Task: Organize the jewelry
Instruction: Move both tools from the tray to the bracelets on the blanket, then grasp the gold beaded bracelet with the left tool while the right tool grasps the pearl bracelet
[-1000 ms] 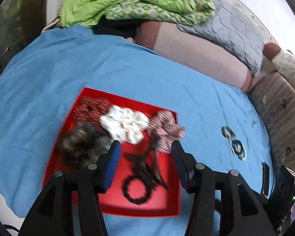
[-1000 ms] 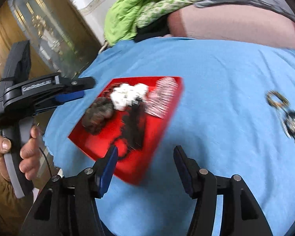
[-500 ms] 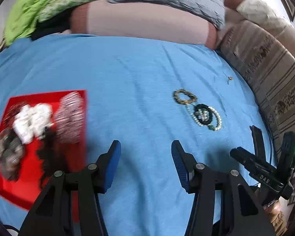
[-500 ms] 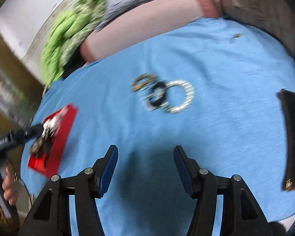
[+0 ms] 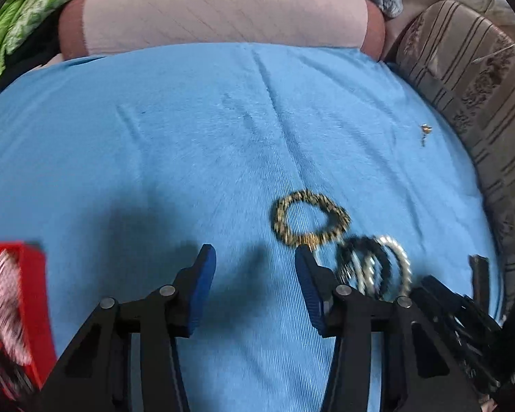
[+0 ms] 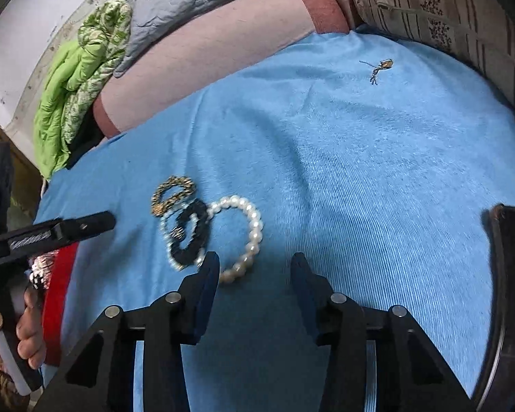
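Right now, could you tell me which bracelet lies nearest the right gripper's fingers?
The white pearl bracelet: its near edge sits beside the right gripper, closer than the black bead bracelet and gold-and-black one.

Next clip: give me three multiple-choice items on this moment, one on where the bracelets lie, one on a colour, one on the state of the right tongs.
1. Where do the bracelets lie?
A. in the red tray
B. on the blue cloth
C. on the green blanket

2. What colour is the largest bracelet?
A. pearl white
B. red
C. green

3. The right tongs are:
A. shut on a bracelet
B. open and holding nothing
C. out of view

Key: 1 B, the bracelets rest on the blue cloth, apart from the red tray. 2 A, the pearl bracelet is white. 3 B, the right tongs stand apart over bare cloth.
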`<state>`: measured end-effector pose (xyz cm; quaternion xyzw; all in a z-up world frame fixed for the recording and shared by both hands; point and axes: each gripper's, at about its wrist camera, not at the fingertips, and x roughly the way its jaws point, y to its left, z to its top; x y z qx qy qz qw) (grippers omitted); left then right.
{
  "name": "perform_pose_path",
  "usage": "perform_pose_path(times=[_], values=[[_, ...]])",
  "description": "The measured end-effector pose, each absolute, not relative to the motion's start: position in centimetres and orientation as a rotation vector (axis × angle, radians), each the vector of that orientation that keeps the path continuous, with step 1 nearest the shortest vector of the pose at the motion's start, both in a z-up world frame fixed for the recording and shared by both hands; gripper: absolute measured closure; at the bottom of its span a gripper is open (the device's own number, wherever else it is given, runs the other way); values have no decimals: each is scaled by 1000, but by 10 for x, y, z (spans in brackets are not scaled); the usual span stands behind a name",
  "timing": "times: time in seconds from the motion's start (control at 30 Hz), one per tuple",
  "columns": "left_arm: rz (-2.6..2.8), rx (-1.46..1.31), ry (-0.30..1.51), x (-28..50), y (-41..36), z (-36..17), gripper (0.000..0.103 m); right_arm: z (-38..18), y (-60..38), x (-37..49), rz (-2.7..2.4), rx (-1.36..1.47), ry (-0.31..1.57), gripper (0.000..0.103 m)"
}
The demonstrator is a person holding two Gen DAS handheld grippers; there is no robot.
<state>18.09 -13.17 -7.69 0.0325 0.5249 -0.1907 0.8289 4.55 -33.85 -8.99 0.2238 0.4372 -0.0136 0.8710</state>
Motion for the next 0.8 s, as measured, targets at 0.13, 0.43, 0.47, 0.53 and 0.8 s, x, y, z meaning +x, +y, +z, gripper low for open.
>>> perform_pose_path(times=[0.13,0.43,0.47,0.53,0.8], values=[[-407,75,1150,201,-149,-97,60,-91,-334,56,-38,401,909,56],[-359,289,1030,180,-189,-101,96,-94,-315,70,-115,214,915,91],[-363,297,1031,176,-190,-99,96,-93,-315,69,-114,217,912,91],[-379,267,1036,169,-184,-92,97,-90,-319,63,-108,260,899,92],[-424,128,1021,125,-131,-49,97,-59,-320,30,-91,348,833,92]])
